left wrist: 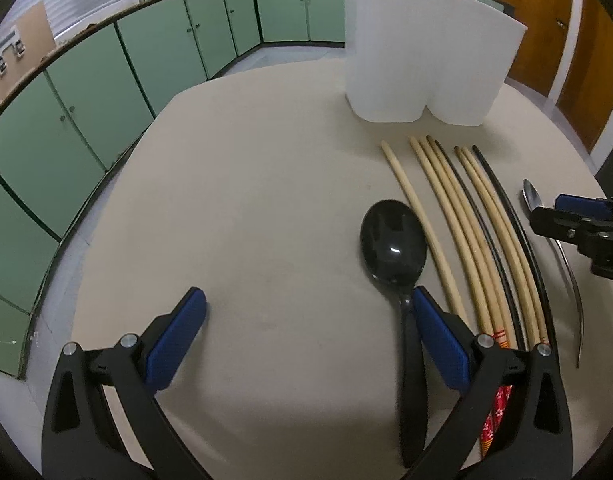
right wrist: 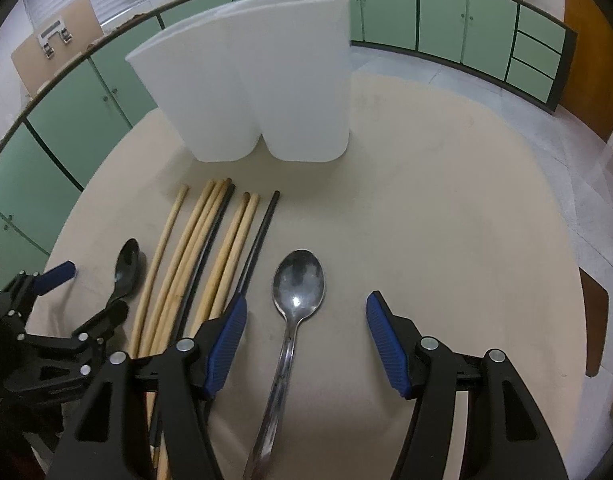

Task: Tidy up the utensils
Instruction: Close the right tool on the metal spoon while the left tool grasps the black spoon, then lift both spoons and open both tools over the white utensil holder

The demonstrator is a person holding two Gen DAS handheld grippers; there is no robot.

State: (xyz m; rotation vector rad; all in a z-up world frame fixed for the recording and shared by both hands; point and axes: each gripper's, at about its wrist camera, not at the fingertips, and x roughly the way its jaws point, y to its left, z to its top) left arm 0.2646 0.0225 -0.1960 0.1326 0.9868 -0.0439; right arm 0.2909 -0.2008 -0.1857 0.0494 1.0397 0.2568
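A white two-compartment holder (left wrist: 422,52) (right wrist: 254,92) stands upright at the back of the beige table. Several chopsticks (left wrist: 462,232) (right wrist: 198,268), wooden and black, lie side by side in front of it. A black spoon (left wrist: 392,240) (right wrist: 127,270) lies left of them; a metal spoon (right wrist: 296,292) (left wrist: 562,252) lies right of them. My left gripper (left wrist: 308,304) is open, the black spoon's handle just inside its right finger (left wrist: 438,336). My right gripper (right wrist: 306,316) is open and straddles the metal spoon's handle.
The beige table (left wrist: 246,208) (right wrist: 446,200) has green cabinets (left wrist: 78,108) beyond its far edge. A wooden door (left wrist: 546,28) is at the back right. Each gripper shows in the other's view: the right one (left wrist: 586,228) and the left one (right wrist: 54,320).
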